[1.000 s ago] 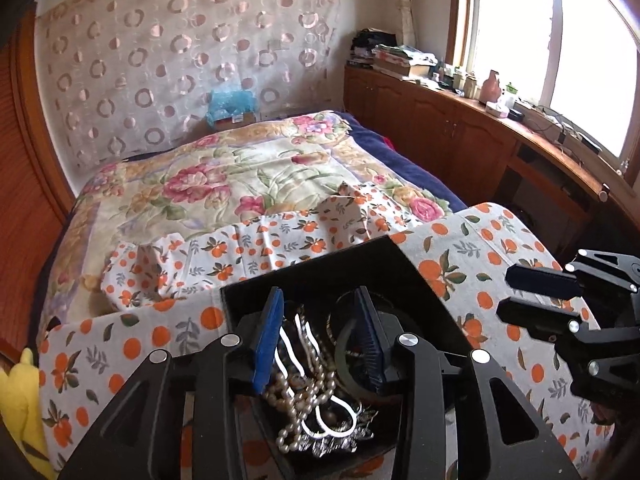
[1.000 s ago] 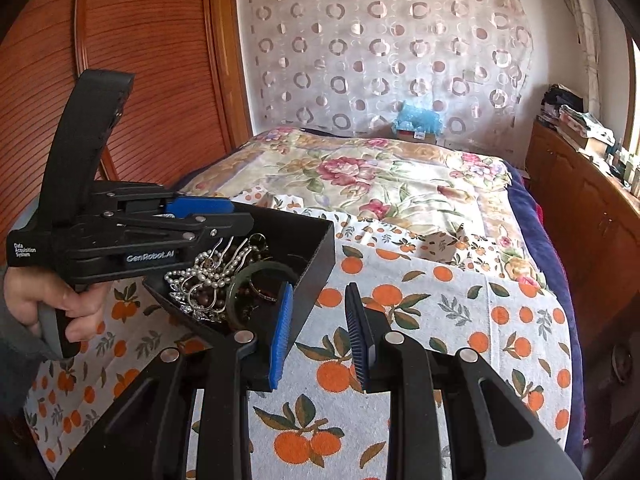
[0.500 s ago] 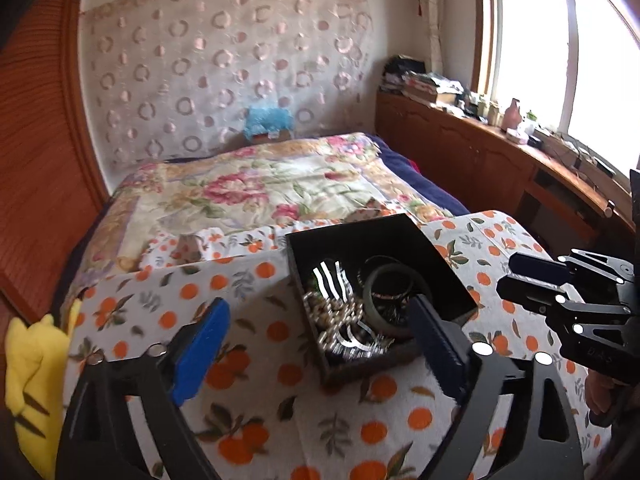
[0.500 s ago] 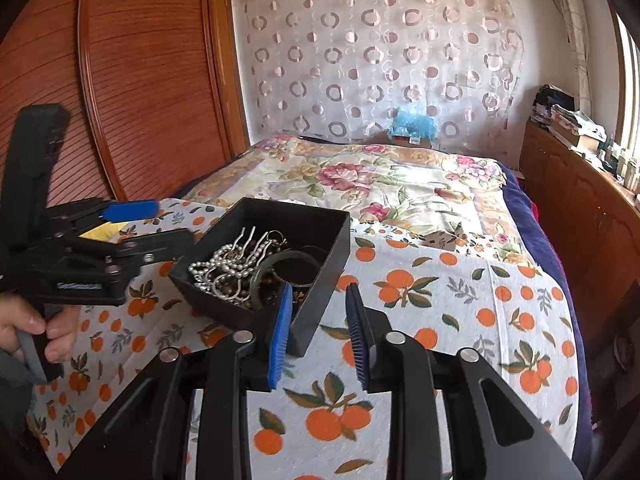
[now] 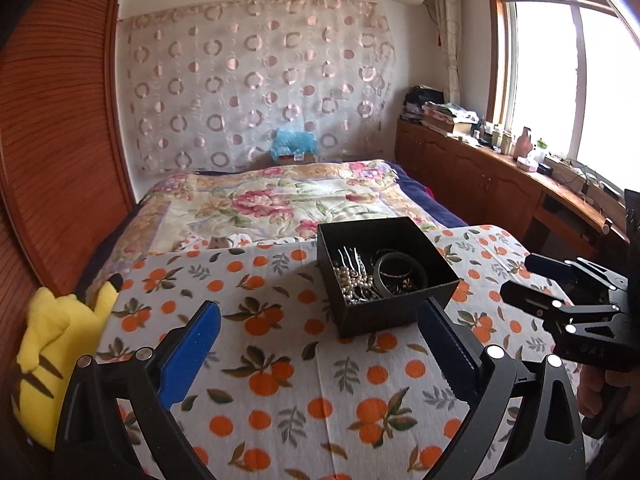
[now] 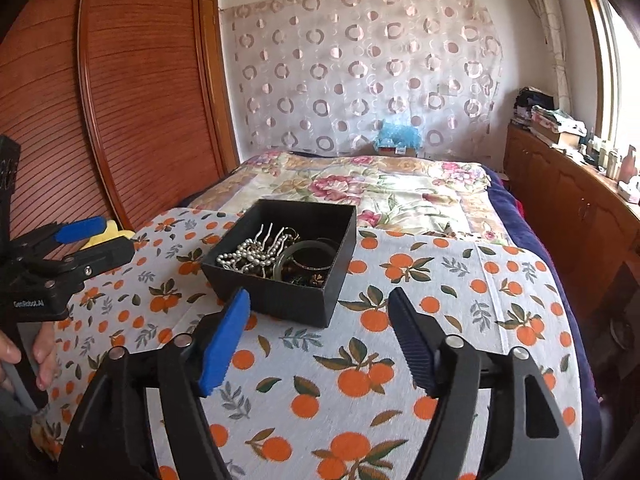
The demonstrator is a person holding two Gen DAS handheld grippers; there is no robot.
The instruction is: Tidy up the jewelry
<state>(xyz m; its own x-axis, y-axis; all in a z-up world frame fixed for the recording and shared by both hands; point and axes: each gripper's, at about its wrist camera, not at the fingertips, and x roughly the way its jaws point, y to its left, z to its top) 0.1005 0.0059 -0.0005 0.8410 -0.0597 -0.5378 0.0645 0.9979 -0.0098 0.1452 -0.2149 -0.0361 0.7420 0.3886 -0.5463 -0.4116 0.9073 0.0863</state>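
A black open box (image 5: 394, 313) (image 6: 280, 300) stands on the table with the orange-print cloth (image 5: 280, 380) (image 6: 460, 300). It holds a pearl string (image 5: 352, 280) (image 6: 244, 256), a silver hair comb (image 6: 272, 236), a dark bangle (image 5: 400, 270) (image 6: 308, 254) and other tangled pieces. My left gripper (image 5: 320, 322) (image 6: 100, 240) is open and empty, just short of the box. My right gripper (image 6: 319, 308) (image 5: 528, 276) is open and empty, close to the box's near wall.
A yellow plush toy (image 5: 60, 340) lies at the table's left edge. Behind the table is a bed with a floral quilt (image 5: 280, 200). A wooden sliding door (image 6: 120, 100) is on the left. A wooden counter (image 5: 500, 184) with clutter runs under the window on the right.
The left gripper opened and pulled back from inside the box. The right gripper, shut on the box's wall before, has opened and let go. The box now rests flat on the cloth.
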